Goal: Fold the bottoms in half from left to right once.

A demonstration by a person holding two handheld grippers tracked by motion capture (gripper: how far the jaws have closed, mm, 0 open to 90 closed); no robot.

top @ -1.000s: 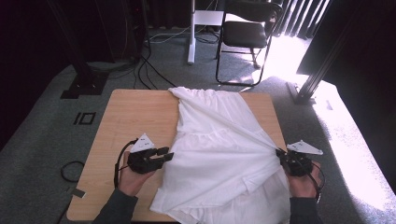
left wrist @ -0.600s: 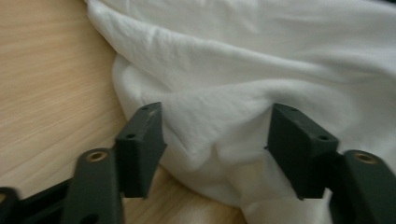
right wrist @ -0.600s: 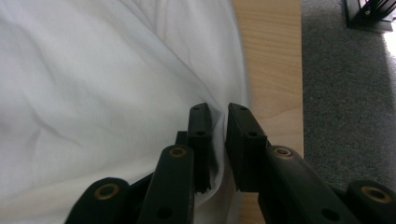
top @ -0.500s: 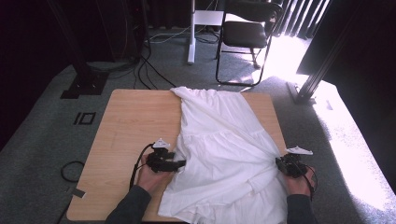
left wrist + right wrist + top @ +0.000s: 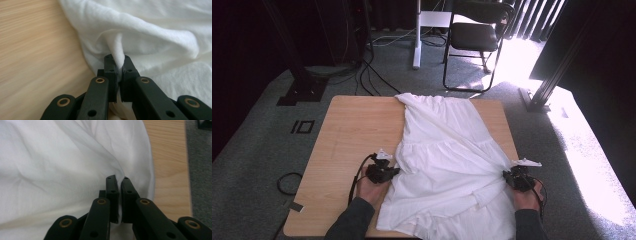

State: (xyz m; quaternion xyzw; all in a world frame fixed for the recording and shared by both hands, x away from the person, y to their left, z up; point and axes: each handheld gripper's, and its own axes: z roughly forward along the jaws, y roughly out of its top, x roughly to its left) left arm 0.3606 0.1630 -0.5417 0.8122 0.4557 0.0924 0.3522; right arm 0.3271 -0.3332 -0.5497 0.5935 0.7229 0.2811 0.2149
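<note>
A white garment (image 5: 447, 165) lies spread down the middle of the wooden table (image 5: 352, 125) in the high view, its lower hem at the bottom edge of the frame. The left gripper (image 5: 384, 172), lower left of centre, has just closed its 2 jaws on a pinched fold of the cloth's edge (fabric bunches up between them). The right gripper (image 5: 517, 179), lower right, clamps the opposite edge, jaws nearly together.

A garment (image 5: 447, 160) is spread on the right half of the desk (image 5: 347, 135), its near hem overhanging the front edge. The left gripper (image 5: 384, 172) is placed at its left edge, the right gripper (image 5: 517, 179) at its right. A chair (image 5: 477, 40) is stood behind the desk.
</note>
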